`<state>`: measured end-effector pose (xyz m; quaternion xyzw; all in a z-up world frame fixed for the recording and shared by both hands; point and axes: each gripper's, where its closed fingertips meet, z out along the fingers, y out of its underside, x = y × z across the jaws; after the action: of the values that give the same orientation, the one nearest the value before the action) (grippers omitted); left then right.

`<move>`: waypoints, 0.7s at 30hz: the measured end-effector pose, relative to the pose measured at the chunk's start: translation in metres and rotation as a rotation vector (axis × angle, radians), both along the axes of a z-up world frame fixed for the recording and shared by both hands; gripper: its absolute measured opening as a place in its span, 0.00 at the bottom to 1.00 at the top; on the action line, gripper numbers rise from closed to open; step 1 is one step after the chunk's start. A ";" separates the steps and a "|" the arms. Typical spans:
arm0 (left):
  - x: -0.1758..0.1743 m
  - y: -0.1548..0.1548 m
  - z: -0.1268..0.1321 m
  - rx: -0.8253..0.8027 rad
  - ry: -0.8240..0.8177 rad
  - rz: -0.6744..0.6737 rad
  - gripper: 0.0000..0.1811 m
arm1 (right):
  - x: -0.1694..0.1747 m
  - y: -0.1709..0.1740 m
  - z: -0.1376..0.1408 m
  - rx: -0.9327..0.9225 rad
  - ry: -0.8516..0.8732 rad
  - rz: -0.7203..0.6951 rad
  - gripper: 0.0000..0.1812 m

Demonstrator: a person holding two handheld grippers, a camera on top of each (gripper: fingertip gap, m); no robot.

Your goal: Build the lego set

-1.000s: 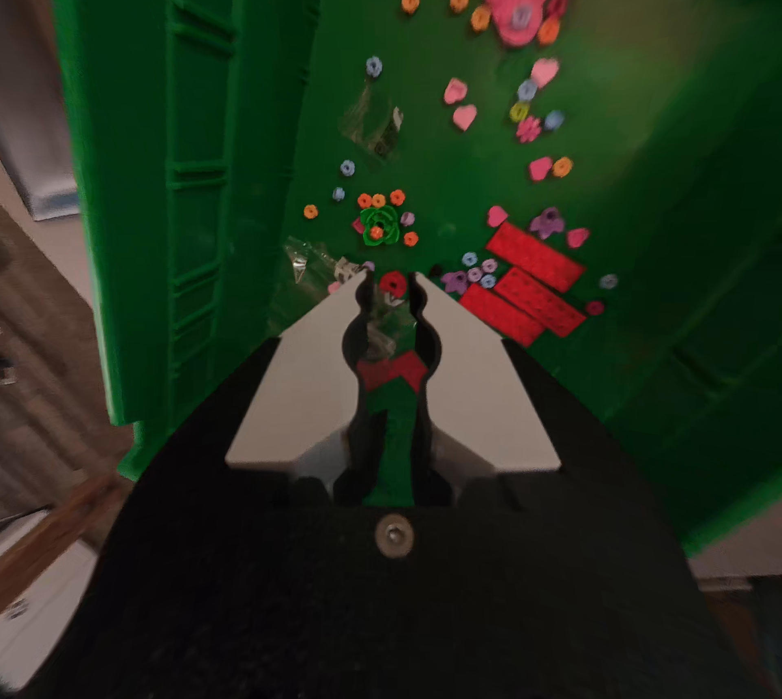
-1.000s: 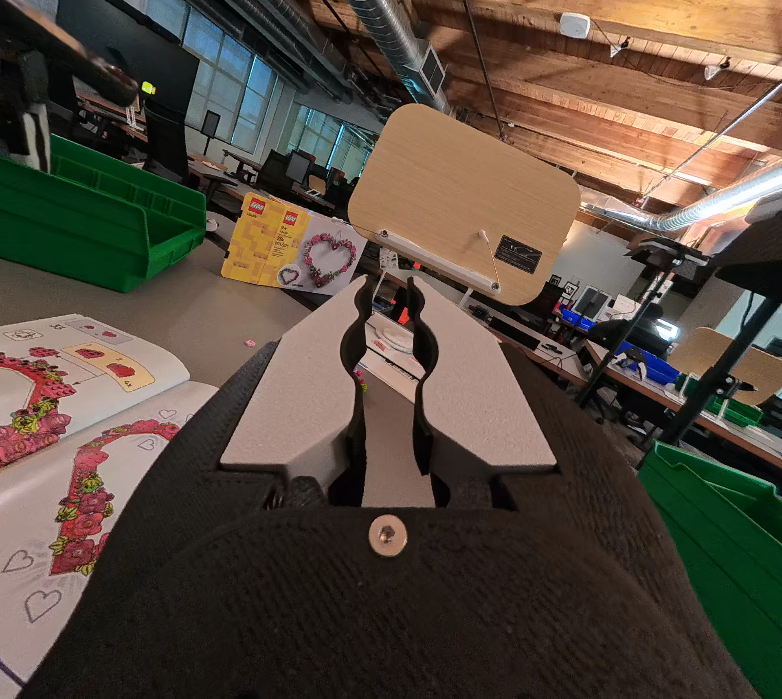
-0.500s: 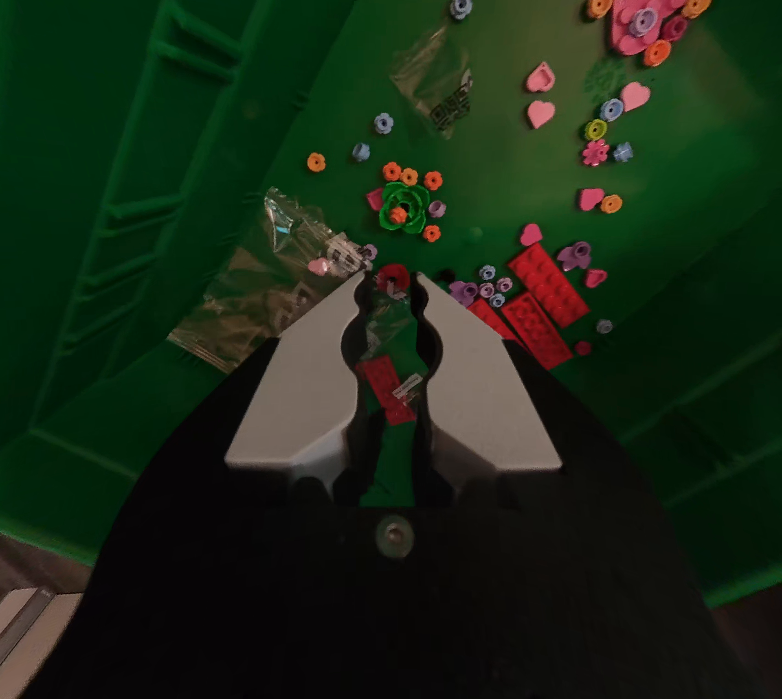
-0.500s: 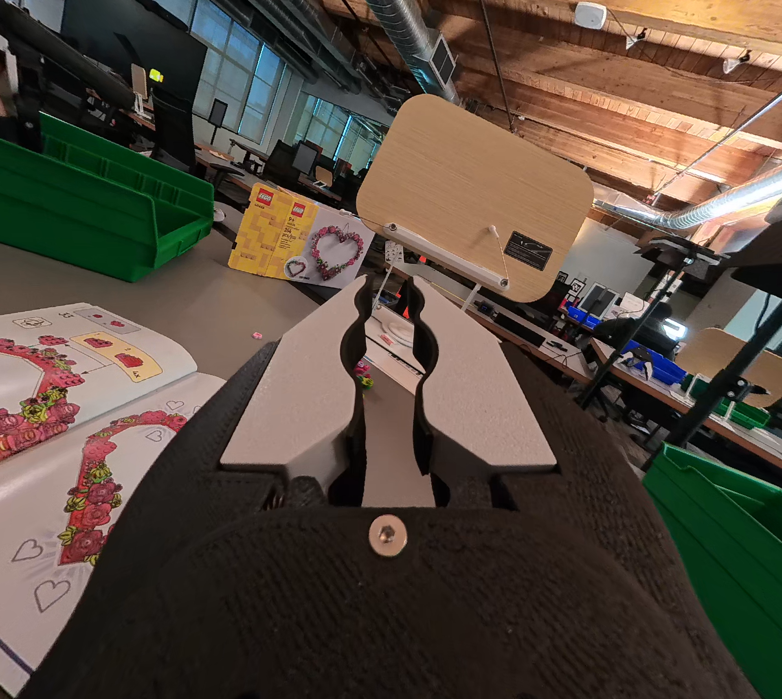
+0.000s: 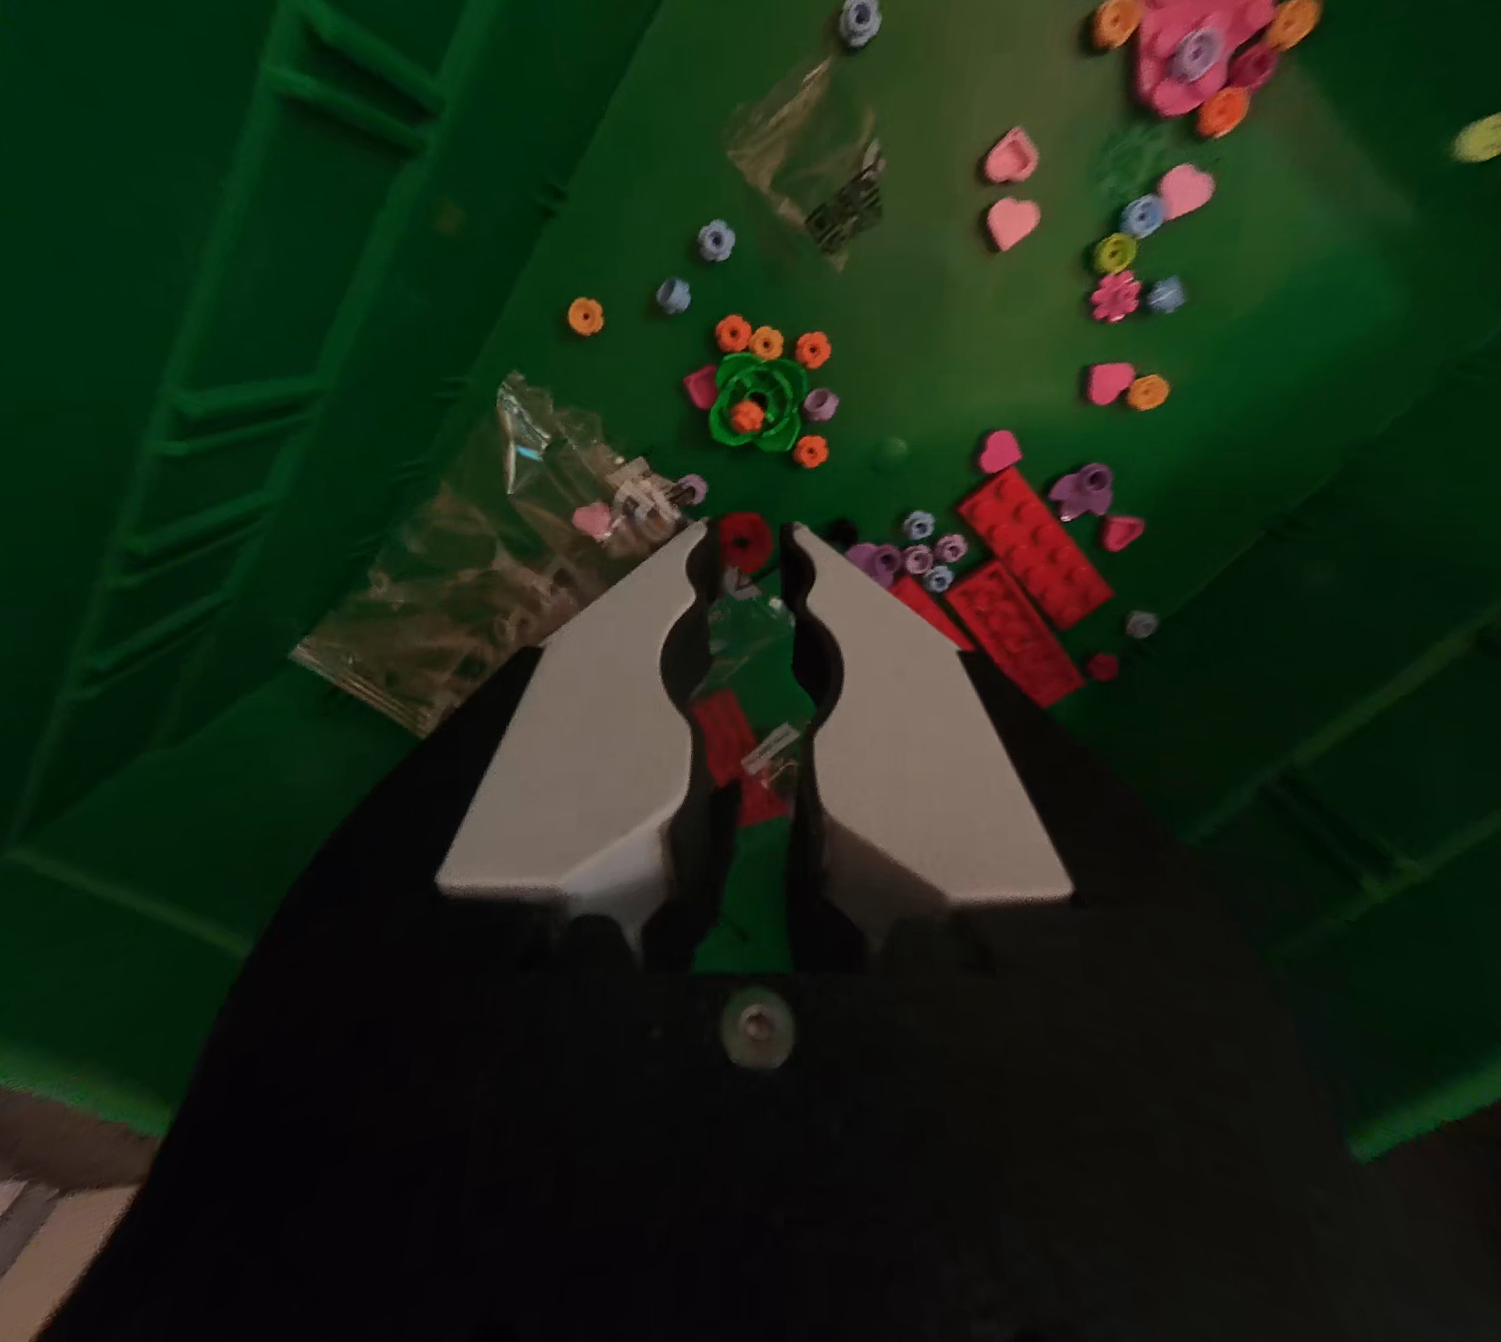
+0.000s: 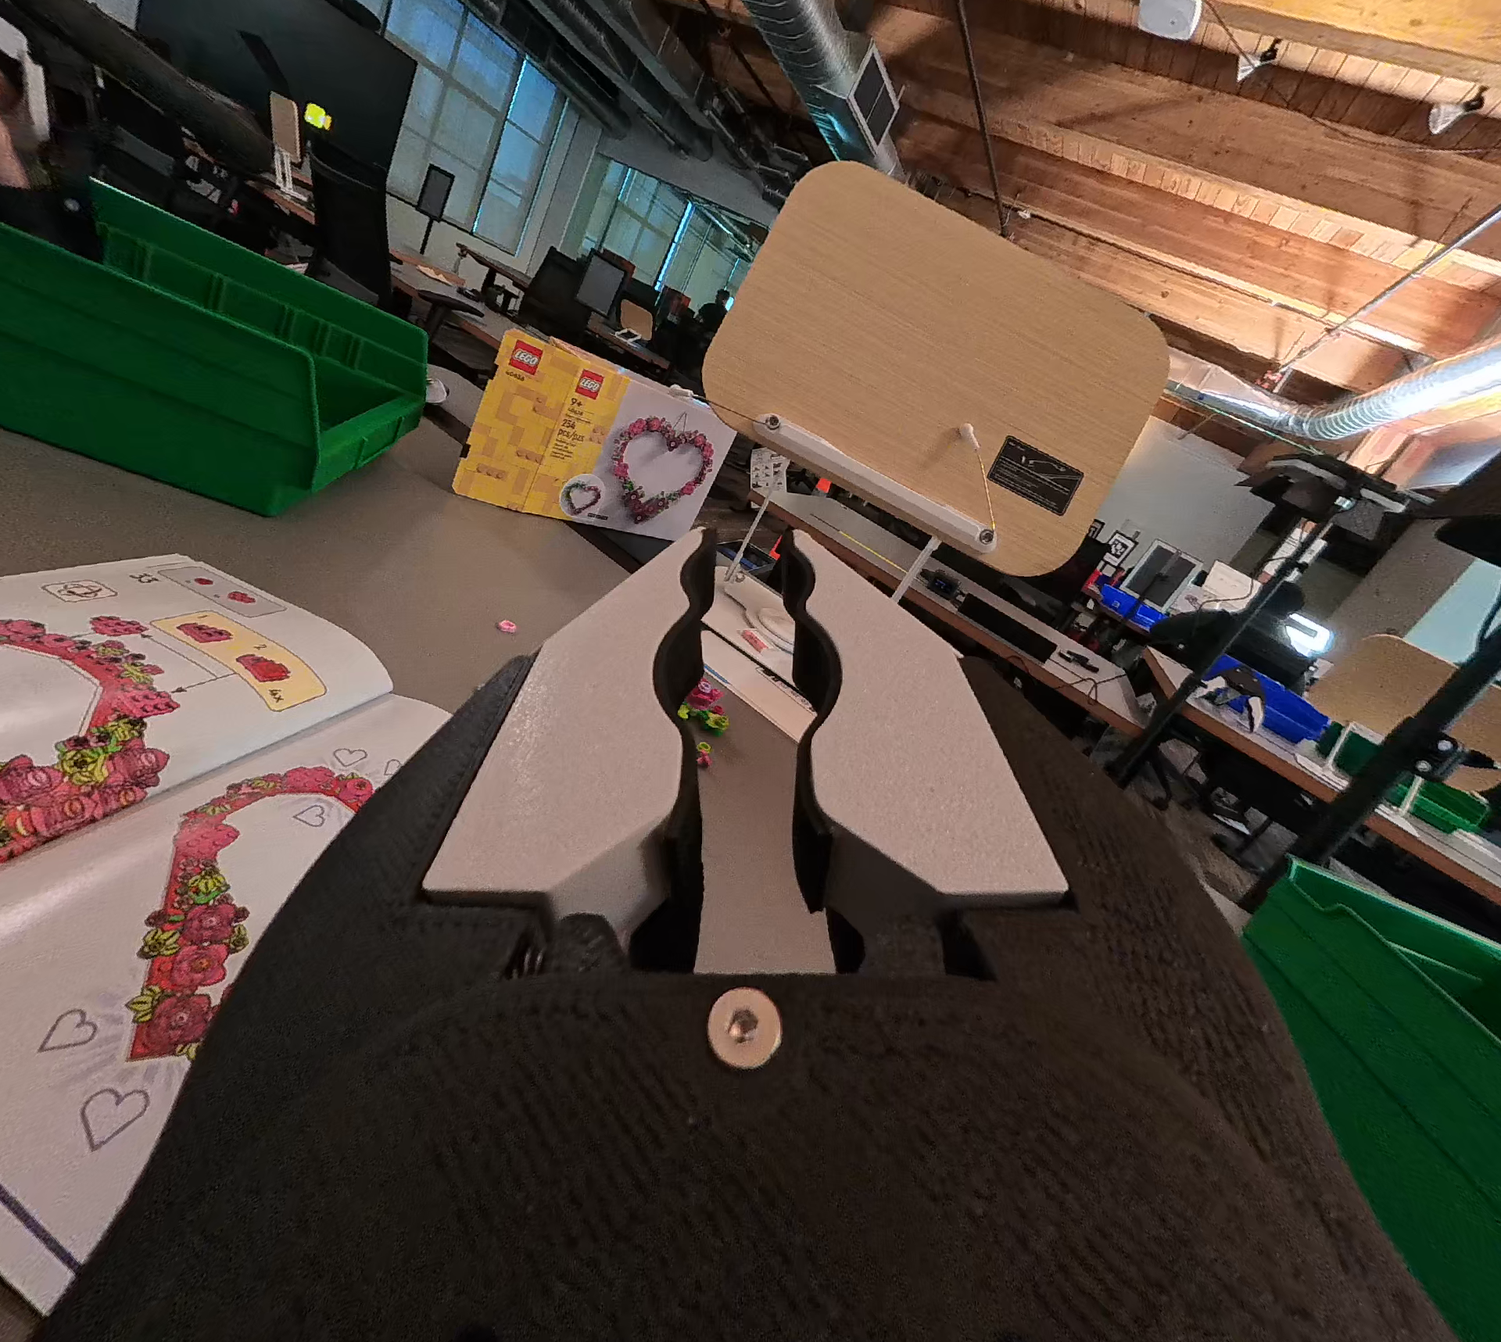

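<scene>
Green plastic bin (image 5: 341,345) of loose bricks | left gripper (image 5: 747,540) pinching small round red stud (image 5: 743,541), lift straight, don't snag clear plastic bag (image 5: 487,572) | right gripper (image 6: 747,548) slightly apart, empty

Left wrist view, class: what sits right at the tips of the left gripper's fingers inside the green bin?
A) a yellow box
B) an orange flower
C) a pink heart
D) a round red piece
D: a round red piece sits between the tips of the left gripper, above the floor of the green bin.
</scene>
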<state>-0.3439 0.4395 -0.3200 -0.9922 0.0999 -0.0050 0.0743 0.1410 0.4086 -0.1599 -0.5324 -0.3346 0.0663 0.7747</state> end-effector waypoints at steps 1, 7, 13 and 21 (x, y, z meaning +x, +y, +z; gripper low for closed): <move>-0.003 -0.001 0.000 -0.005 0.020 -0.006 0.06 | -0.001 0.000 0.000 0.001 -0.003 0.001 0.08; -0.004 -0.003 -0.004 -0.025 -0.016 0.039 0.10 | -0.001 -0.001 0.000 0.004 -0.009 0.002 0.08; -0.003 0.000 -0.004 0.007 -0.030 0.043 0.09 | -0.002 -0.001 0.000 0.003 -0.010 0.004 0.08; 0.002 -0.001 -0.005 0.008 -0.064 0.030 0.07 | -0.004 -0.001 -0.002 0.002 -0.020 0.006 0.08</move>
<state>-0.3417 0.4386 -0.3245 -0.9926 0.0824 -0.0353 0.0817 0.1373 0.4072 -0.1617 -0.5312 -0.3440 0.0627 0.7717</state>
